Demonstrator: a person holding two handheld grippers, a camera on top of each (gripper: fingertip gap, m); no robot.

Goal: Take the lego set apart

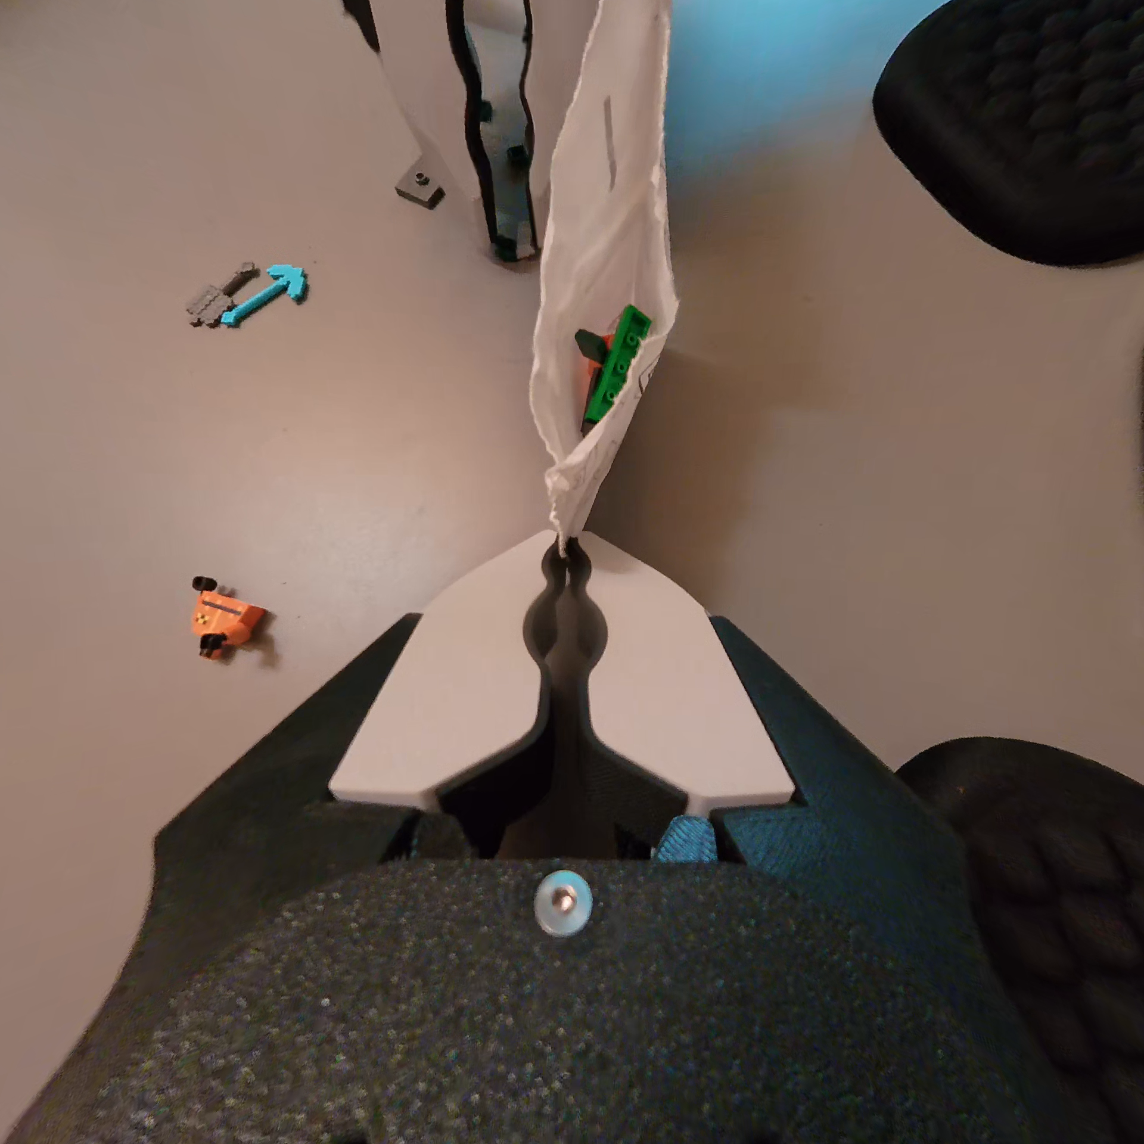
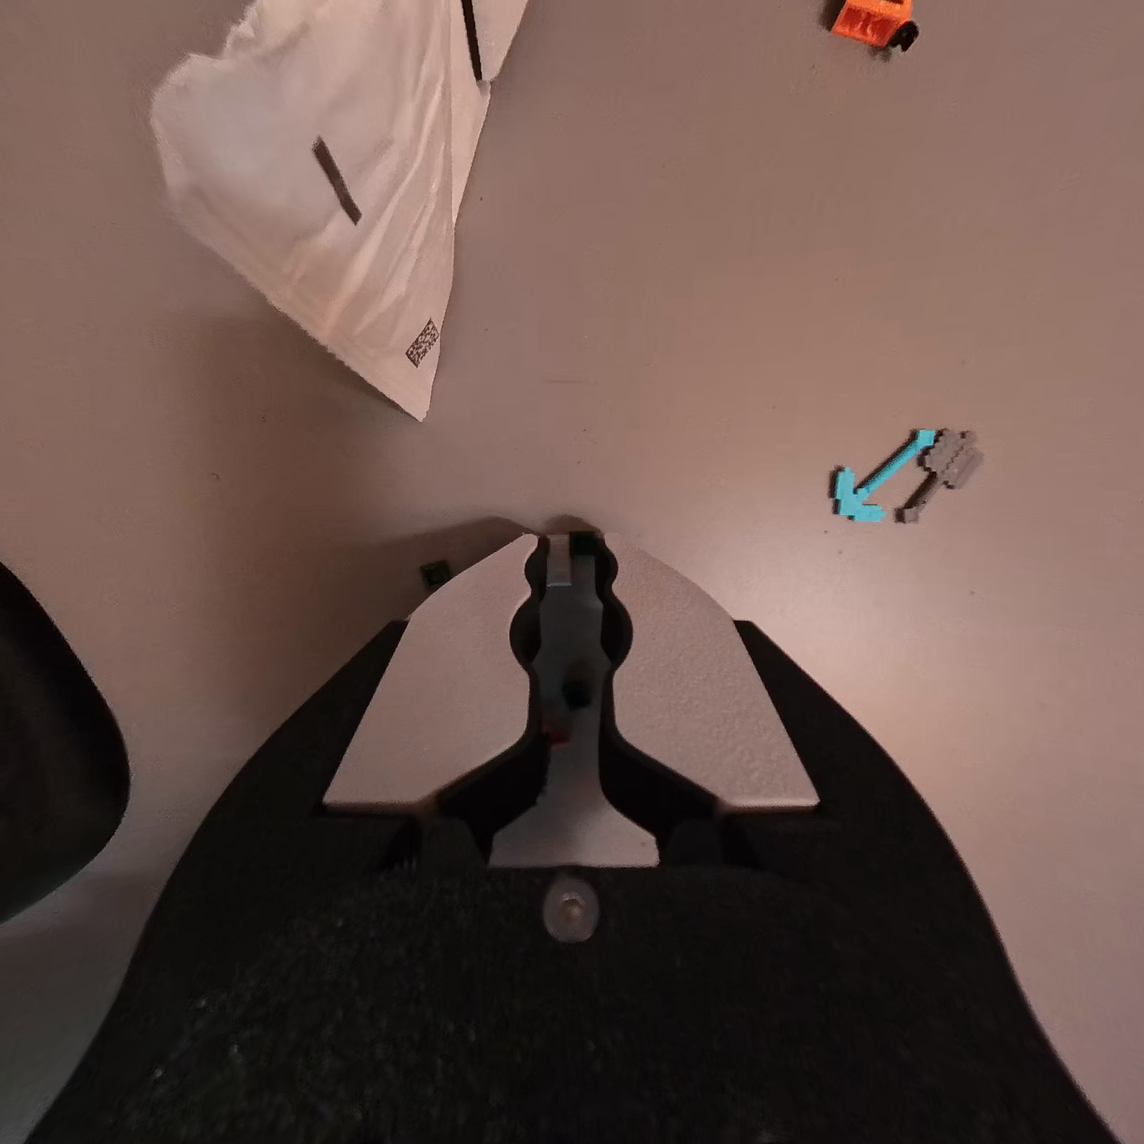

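- Your left gripper (image 1: 566,545) is clenched on the bottom corner of a white paper bag (image 1: 603,266), which rises away from the fingertips toward the far side of the beige table (image 1: 866,495).
- Inside the bag's open side you see part of the lego set: a green studded plate (image 1: 619,365) with an orange and dark piece against it.
- On the table to the left lie a turquoise pickaxe (image 1: 269,296) touching a grey axe-shaped piece (image 1: 216,297), and nearer you an orange lego piece (image 1: 223,616) with black pegs.
- Farther off, your right gripper (image 1: 495,130) stands on the table, with a small grey plate (image 1: 420,189) just beside it.
- In the right wrist view, your right gripper (image 2: 572,545) has its fingers nearly together, with a grey piece (image 2: 560,563) and a dark green piece (image 2: 582,545) between the tips; you cannot tell whether they are gripped.
- The same view shows the white paper bag (image 2: 322,204) far left, the turquoise pickaxe (image 2: 879,480) and grey piece (image 2: 944,470) to the right, and the orange piece (image 2: 870,21) at the far edge.
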